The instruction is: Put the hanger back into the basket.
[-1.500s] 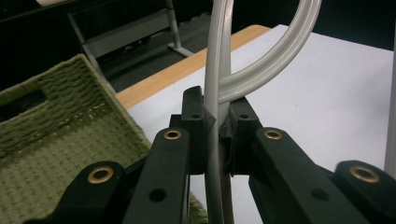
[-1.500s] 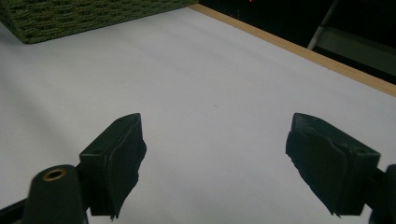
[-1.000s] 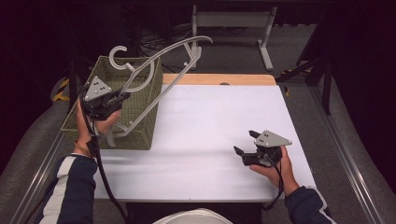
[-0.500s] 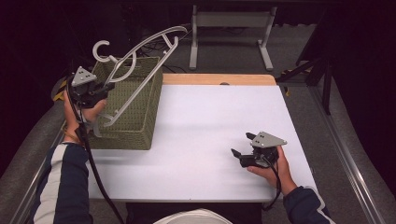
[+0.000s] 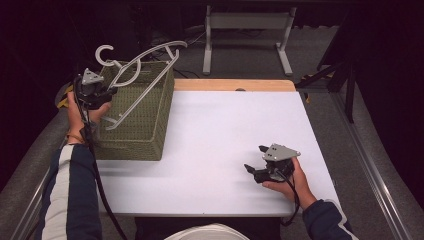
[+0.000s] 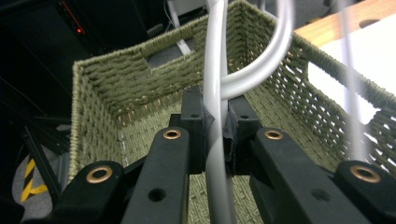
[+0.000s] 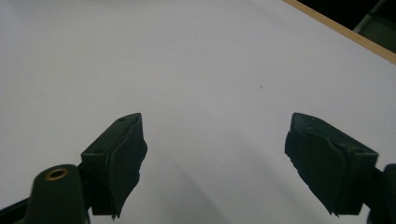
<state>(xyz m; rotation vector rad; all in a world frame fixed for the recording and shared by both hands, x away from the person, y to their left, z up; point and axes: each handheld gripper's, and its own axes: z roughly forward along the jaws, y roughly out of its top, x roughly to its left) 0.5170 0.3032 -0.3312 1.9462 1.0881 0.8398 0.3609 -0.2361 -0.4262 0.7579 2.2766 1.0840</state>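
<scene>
- The left gripper (image 5: 102, 92) hangs over the left edge of the desk (image 5: 220, 140), its jaws pinching a rod of the grey hanger (image 5: 145, 65); in the left gripper view the pads press on the rod from both sides.
- The grey hanger (image 6: 215, 93) is tilted, up in the air over the open top of the woven green basket (image 5: 142, 115), its hook toward the far left and its upper arm reaching past the basket's far right corner.
- The basket sits at the desk's far left corner, right under the hanger; its woven walls (image 6: 107, 84) rise all round beneath the gripped rod.
- The right gripper (image 5: 256, 162) rests low near the desk's near right corner, well apart from the basket, with its jaws spread and nothing between them; the right gripper view looks across bare white top (image 7: 196, 70).
- A wooden strip (image 5: 230, 85) runs along the desk's far edge.
- Beyond the far edge stands a grey metal frame (image 5: 247, 37) on the floor.
</scene>
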